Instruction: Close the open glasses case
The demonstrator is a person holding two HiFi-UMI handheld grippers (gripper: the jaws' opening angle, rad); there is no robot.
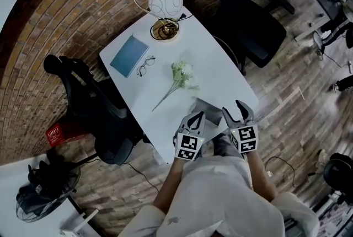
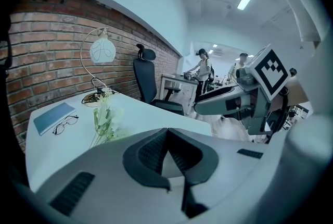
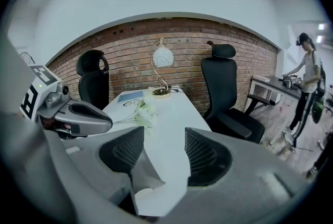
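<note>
- Table (image 1: 220,73): white, across the middle of the head view. The work is at its near edge.
- Case (image 1: 211,108): lower centre of the head view, on that near edge between both tongs. It is grey and flat, a pale flap seems raised, and it looks still open.
- Right gripper (image 1: 238,111): jaws wide, with the flap low on the left between them. It should probably fold the flap over slowly.
- Left gripper (image 1: 198,116): tips pinched together, nothing visibly clamped. It is best placed to steady the case's left side.
</note>
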